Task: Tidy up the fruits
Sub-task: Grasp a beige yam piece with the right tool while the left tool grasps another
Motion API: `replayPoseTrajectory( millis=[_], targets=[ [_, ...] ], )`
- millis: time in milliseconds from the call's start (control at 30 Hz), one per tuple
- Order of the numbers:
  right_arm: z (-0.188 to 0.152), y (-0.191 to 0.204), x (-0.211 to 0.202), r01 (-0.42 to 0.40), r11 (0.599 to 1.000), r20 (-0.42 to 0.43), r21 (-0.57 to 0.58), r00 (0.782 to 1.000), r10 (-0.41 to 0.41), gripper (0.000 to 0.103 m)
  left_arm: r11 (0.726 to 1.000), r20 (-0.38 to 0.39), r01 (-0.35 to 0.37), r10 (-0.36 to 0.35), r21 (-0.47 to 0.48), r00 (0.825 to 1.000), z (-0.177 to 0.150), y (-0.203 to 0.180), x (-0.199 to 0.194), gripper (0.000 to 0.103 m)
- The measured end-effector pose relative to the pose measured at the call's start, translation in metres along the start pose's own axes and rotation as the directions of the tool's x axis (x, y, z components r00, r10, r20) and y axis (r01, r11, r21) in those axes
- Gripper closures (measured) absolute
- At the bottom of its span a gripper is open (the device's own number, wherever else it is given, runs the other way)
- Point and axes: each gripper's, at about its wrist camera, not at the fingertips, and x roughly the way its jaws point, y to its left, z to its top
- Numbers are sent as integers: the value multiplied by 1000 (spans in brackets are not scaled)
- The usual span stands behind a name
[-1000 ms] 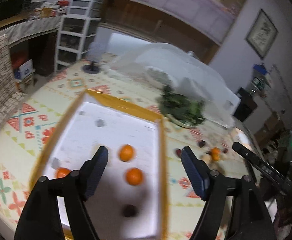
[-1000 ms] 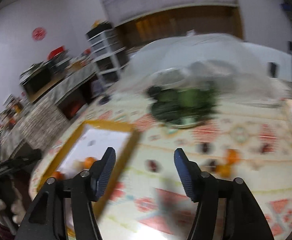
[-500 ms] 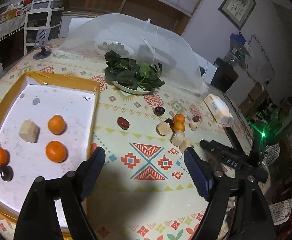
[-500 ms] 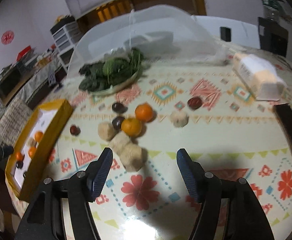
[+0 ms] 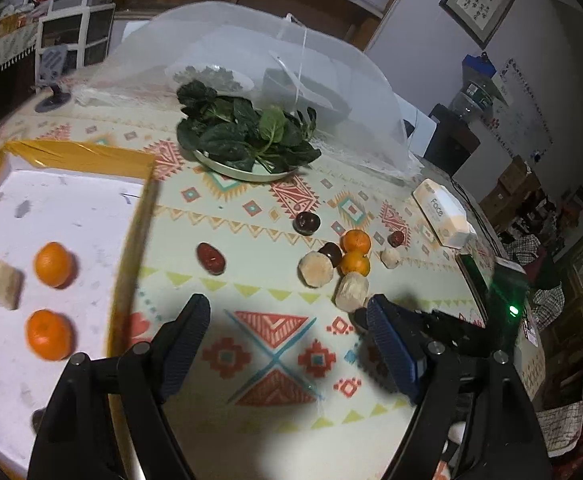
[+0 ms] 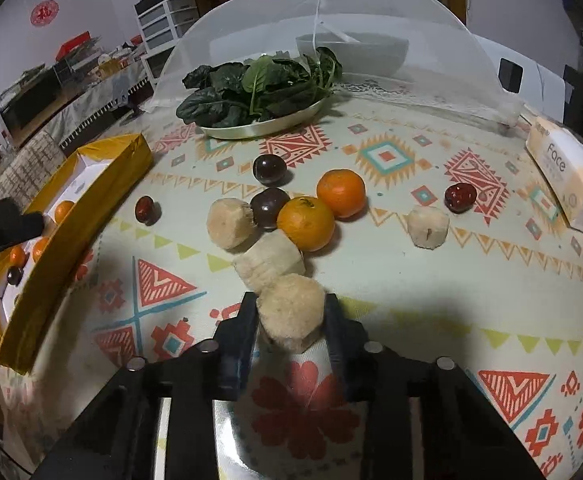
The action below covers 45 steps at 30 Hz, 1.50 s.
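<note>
Right gripper (image 6: 290, 312), jaws just closing, clamps a banana chunk (image 6: 291, 314) at lower centre; left gripper (image 5: 287, 344) wide open, empty. Tray (image 5: 91, 156) left holds several fruits; about nine remain on the tablecloth (image 6: 411, 280).

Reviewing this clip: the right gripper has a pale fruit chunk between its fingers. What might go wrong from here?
The right gripper, whose jaws have just been closing, pinches the pale chunk near its fingertips, so it may slip when lifted. A second chunk touches it and leans on an orange, so lifting might nudge the cluster. The tray has a raised yellow wall that a low carry might clip.
</note>
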Motion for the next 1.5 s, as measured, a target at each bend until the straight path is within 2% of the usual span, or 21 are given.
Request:
replayPoseTrajectory(
  millis=[233,333,467,500,633,767,833,867,900,1067,1267,1367,1500],
  targets=[
    [-5,-31,-28,-38,994,102,103,994,28,69,1000,-21,7,-7,28,1000,13,-13,46,27],
    [-5,-43,-30,-57,987,115,149,993,40,69,999,-31,7,-5,51,1000,17,-18,67,29],
    [-5,-46,-28,-80,982,108,171,992,63,68,997,-54,-5,9,80,999,19,-21,92,49],
    [-5,-46,-27,-85,982,104,171,992,68,68,997,-67,-1,6,71,998,19,-20,99,51],
    [-5,-43,-25,-98,981,94,169,992,83,68,998,-66,44,-40,54,997,18,-18,109,51],
    [-5,-43,-24,-100,980,92,171,992,85,68,996,-80,26,-19,83,997,16,-26,117,51],
    [-6,-43,-24,-97,980,96,175,992,81,68,993,-82,-5,15,118,996,13,-32,121,60],
    [-6,-44,-25,-93,980,98,177,992,76,68,989,-89,-24,38,148,995,11,-36,123,73],
    [-6,-45,-25,-90,980,99,180,992,73,68,987,-84,-30,44,157,996,10,-38,122,73],
    [-5,-46,-23,-70,981,100,182,994,52,68,987,-48,-58,66,152,997,9,-39,107,73],
    [-6,-45,-24,-49,984,113,171,993,30,68,989,35,-57,53,135,998,5,-37,49,73],
    [-6,-46,-26,-44,984,125,173,992,22,68,987,93,-95,83,133,992,-3,-28,11,73],
    [-7,-45,-29,-17,985,143,174,990,-8,68,983,169,-162,146,84,975,-13,0,-40,72]
  ],
)
